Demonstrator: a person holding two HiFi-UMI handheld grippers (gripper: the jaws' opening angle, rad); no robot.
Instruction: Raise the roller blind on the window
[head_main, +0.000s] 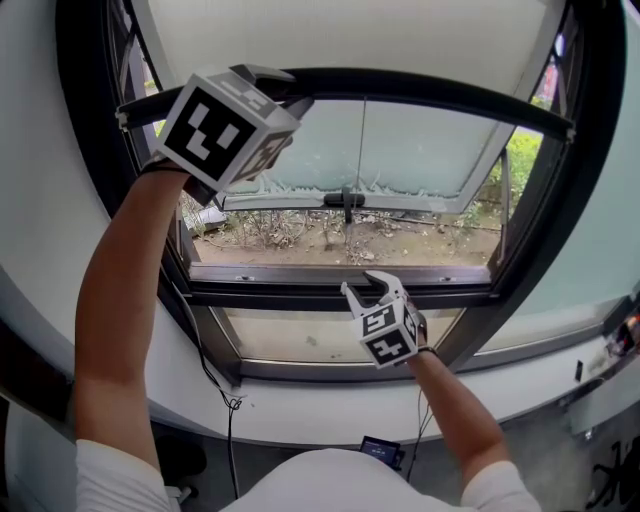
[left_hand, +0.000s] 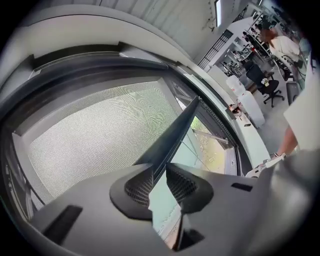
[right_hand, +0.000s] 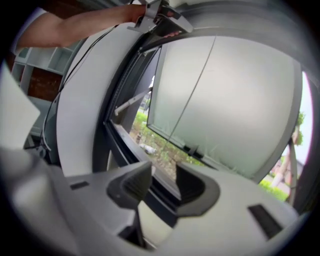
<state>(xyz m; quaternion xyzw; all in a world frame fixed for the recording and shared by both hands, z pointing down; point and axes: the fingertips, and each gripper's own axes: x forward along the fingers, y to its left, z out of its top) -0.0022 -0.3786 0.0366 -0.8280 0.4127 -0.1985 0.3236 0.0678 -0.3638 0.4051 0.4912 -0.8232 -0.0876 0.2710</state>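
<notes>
The white roller blind (head_main: 340, 35) hangs over the top part of the window, ending in a dark bottom bar (head_main: 430, 95). My left gripper (head_main: 275, 85) is raised at the bar's left end and shut on it. In the left gripper view the bar (left_hand: 175, 130) runs between the two pads (left_hand: 137, 187), with the mesh fabric (left_hand: 100, 130) to its left. My right gripper (head_main: 368, 290) is low, in front of the window frame's crossbar (head_main: 280, 285). It stands open with nothing between its jaws (right_hand: 162, 182); only frame and glass lie beyond.
The frosted pane (head_main: 420, 150) is tilted outward, with a dark handle (head_main: 345, 200) at its lower edge. A black cable (head_main: 215, 385) hangs down the white sill (head_main: 300, 410). Behind, in the left gripper view, are desks, chairs and a person (left_hand: 280, 45).
</notes>
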